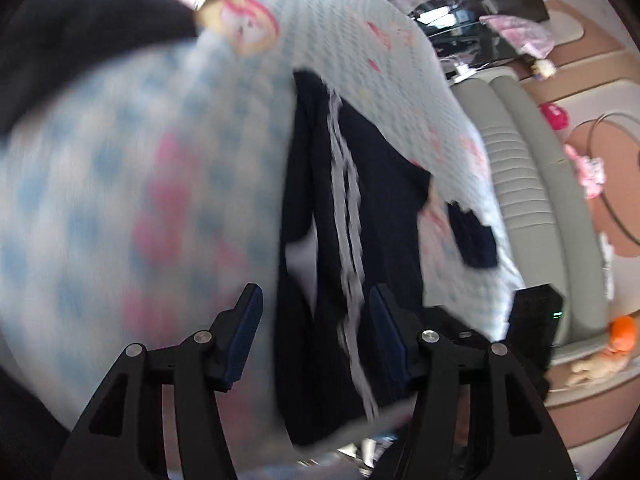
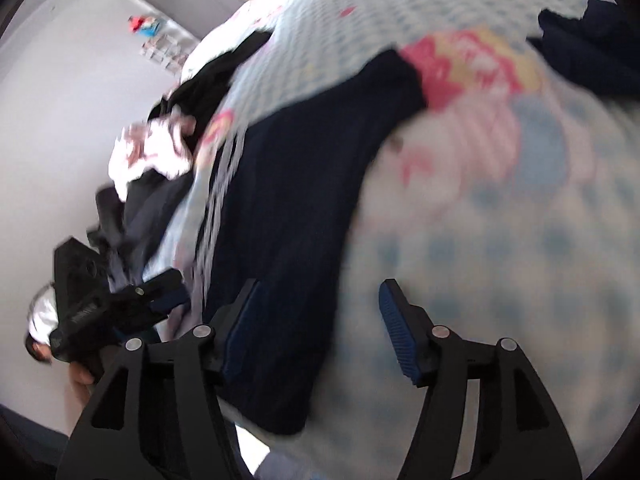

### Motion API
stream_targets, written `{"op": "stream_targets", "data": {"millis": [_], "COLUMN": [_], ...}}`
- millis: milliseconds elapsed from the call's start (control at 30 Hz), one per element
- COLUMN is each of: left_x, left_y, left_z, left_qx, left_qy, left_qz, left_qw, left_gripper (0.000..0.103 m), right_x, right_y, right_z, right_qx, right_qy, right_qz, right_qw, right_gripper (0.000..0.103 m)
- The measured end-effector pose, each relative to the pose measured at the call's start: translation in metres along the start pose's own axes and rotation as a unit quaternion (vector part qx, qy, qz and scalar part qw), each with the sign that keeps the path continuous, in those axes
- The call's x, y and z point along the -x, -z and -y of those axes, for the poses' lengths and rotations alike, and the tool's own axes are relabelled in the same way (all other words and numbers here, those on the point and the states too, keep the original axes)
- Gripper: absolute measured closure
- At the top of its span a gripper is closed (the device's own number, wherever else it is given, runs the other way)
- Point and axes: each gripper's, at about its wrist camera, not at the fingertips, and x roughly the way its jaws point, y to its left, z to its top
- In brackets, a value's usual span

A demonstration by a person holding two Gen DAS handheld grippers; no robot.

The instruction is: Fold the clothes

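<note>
A dark navy garment with white side stripes (image 1: 344, 216) lies stretched along a bed with a blue-checked cartoon sheet (image 1: 132, 184). My left gripper (image 1: 316, 300) is open just above the garment's near end, its jaws standing either side of the striped part. In the right wrist view the same navy garment (image 2: 292, 216) runs up the middle, white stripes on its left edge. My right gripper (image 2: 320, 292) is open and empty over the garment's near edge. The left gripper (image 2: 160, 292) shows at the left. Both views are motion-blurred.
A pile of dark and pink-white clothes (image 2: 160, 148) lies at the far left of the bed. Another dark garment (image 2: 592, 52) sits at the upper right. A grey padded bed frame (image 1: 532, 184) and a floor with toys (image 1: 616, 336) lie beside the bed.
</note>
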Motion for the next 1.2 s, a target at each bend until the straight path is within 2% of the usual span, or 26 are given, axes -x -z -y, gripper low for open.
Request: {"op": "stream_targets", "data": {"millis": [133,167,267,300,367,500,567,600,633,733,1000,1100,1167,1200], "left_x": [-0.006,-0.007,-0.007,-0.007,-0.008,-0.011,-0.012,-0.009,-0.007,-0.003,0.013,0.019,0.03,0.035], "left_y": [0.027,0.028,0.031,0.032,0.034,0.038,0.039,0.04,0.041,0.043,0.057,0.057,0.052,0.049], "left_z": [-0.005,-0.001,0.007,0.008,0.01,0.014,0.016,0.017,0.019,0.022,0.021,0.014,0.011,0.01], "left_qx": [-0.001,-0.015,-0.046,-0.053,-0.058,-0.074,-0.082,-0.083,-0.084,-0.087,-0.089,-0.069,-0.06,-0.056], "left_qy": [0.005,-0.003,-0.02,-0.024,-0.036,-0.052,-0.056,-0.047,-0.039,-0.031,-0.027,-0.008,0.007,0.013], "left_qz": [-0.009,-0.008,-0.01,-0.01,-0.009,-0.01,-0.011,-0.009,-0.008,-0.005,-0.002,-0.002,0.027,0.042], "left_qw": [0.9999,0.9999,0.9987,0.9983,0.9976,0.9959,0.995,0.9954,0.9957,0.9957,0.9957,0.9976,0.9978,0.9975], "left_gripper": [0.045,0.048,0.07,0.072,0.073,0.07,0.074,0.078,0.078,0.078,0.078,0.075,0.072,0.065], "right_x": [-0.003,-0.004,-0.006,-0.003,0.0,-0.012,-0.012,-0.008,-0.004,0.011,0.019,0.022,0.024,0.025], "right_y": [0.028,0.031,0.038,0.04,0.042,0.049,0.052,0.053,0.054,0.056,0.071,0.079,0.08,0.08], "right_z": [-0.005,-0.007,-0.022,-0.028,-0.032,-0.03,-0.032,-0.032,-0.032,-0.032,-0.036,-0.035,-0.034,-0.034], "right_qx": [-0.001,0.006,0.042,0.049,0.043,0.025,0.031,0.034,0.035,0.03,0.024,0.019,0.017,0.018], "right_qy": [0.008,0.016,0.05,0.049,0.03,0.036,0.051,0.053,0.052,0.042,0.025,0.024,0.021,0.017], "right_qz": [0.008,0.006,-0.003,0.001,0.001,0.006,0.013,0.013,0.016,0.028,0.02,0.011,0.008,0.006], "right_qw": [1.0,1.0,0.998,0.998,0.999,0.999,0.998,0.998,0.998,0.998,0.999,0.999,1.0,1.0], "right_gripper": [0.036,0.036,0.036,0.038,0.039,0.039,0.051,0.062,0.072,0.079,0.08,0.075,0.066,0.063]}}
